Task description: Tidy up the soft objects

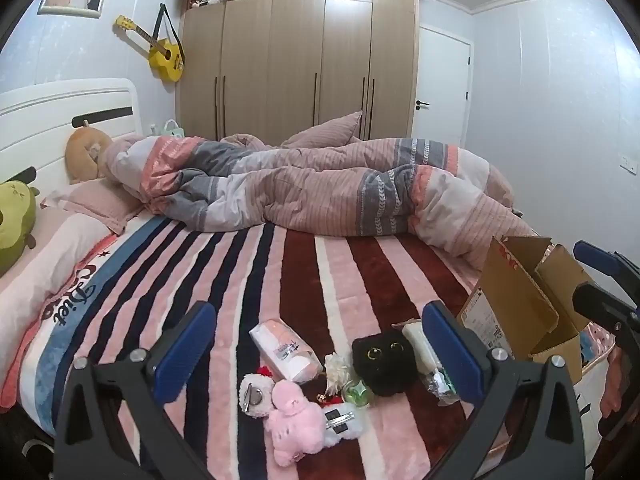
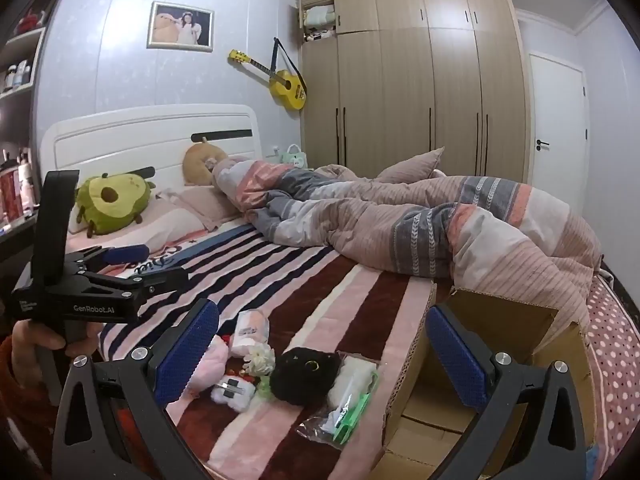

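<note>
A heap of small soft things lies on the striped bed blanket (image 1: 304,272): a pink plush (image 1: 296,420), a black cat plush (image 1: 380,360), a wrapped pink-white pack (image 1: 284,350), a white plush with a clip (image 1: 342,424), a white flower (image 1: 335,368) and a bagged white item (image 1: 420,350). My left gripper (image 1: 316,344) is open and empty, hovering above the heap. My right gripper (image 2: 320,356) is open and empty, with the black cat plush (image 2: 302,372) and the bagged item (image 2: 352,392) between its fingers. An open cardboard box (image 2: 496,364) stands right of the heap.
A rumpled pink and grey duvet (image 1: 320,184) covers the far half of the bed. An avocado plush (image 2: 112,204) and a tan cushion (image 2: 202,164) lie by the white headboard (image 2: 156,136). A wardrobe (image 1: 296,52) and a door (image 1: 440,84) stand behind.
</note>
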{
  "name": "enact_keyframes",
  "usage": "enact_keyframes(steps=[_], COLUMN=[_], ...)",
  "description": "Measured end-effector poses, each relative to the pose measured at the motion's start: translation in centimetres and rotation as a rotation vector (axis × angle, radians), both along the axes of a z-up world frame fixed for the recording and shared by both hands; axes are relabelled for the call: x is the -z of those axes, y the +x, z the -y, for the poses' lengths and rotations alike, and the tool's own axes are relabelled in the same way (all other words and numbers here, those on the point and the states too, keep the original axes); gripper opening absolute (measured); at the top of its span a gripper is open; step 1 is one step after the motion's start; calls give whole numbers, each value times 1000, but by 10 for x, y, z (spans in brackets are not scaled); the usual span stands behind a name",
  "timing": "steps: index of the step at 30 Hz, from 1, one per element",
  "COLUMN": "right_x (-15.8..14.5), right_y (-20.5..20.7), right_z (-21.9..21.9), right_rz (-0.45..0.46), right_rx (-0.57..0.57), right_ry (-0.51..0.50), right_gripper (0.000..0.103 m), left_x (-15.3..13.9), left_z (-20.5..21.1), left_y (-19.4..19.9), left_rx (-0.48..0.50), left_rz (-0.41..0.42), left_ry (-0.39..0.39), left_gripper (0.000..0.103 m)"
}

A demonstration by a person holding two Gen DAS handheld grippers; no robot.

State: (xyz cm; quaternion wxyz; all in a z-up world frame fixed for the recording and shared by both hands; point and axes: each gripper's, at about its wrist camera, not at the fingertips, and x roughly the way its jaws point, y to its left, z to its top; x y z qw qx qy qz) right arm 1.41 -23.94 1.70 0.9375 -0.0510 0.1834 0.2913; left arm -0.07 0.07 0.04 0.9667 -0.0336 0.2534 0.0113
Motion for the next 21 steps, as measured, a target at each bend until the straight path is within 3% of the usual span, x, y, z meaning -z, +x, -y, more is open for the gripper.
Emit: enact_keyframes(steps=[21], right_x=[5], right_y=[0], right_z=[-1], right_rz=[-13], right_rx=[1], right_ry=[2], right_gripper=[103], left_x=[-12], left_z=[4], left_y=[0], left_rx=[6], left_rz=[3], left_ry=[8], left_gripper=[103])
